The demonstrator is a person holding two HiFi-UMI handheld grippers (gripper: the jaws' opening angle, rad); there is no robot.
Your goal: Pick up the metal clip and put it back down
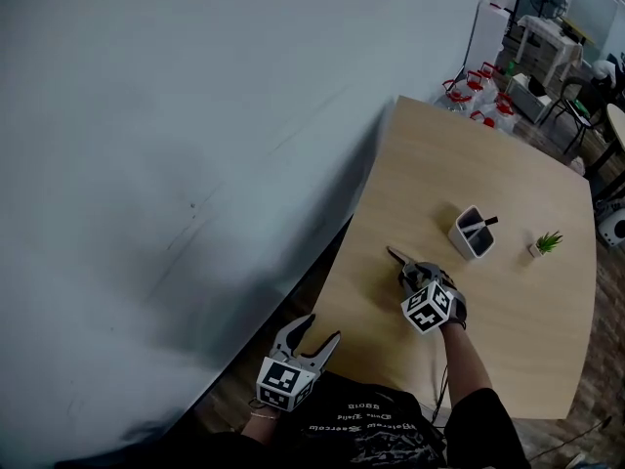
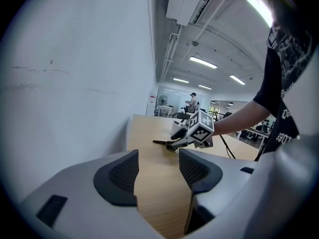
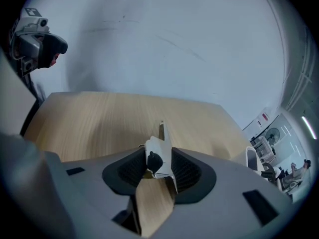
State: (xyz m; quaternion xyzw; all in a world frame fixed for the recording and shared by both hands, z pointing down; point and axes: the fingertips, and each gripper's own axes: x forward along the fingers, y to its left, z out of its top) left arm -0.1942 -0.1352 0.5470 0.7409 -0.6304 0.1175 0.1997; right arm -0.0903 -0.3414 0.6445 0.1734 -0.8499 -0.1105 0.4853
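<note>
The metal clip stands upright between the pads of my right gripper, which press on its two sides. In the head view my right gripper is low over the wooden table, near its left edge, and the clip's dark tip sticks out ahead of it. The left gripper view shows that gripper and the clip down at the tabletop. My left gripper hangs off the table's near left corner, open with nothing between its fingers.
A white pen holder and a small potted plant stand on the table to the right of the clip. A white wall runs along the table's left side. Bottles and furniture are beyond the far end.
</note>
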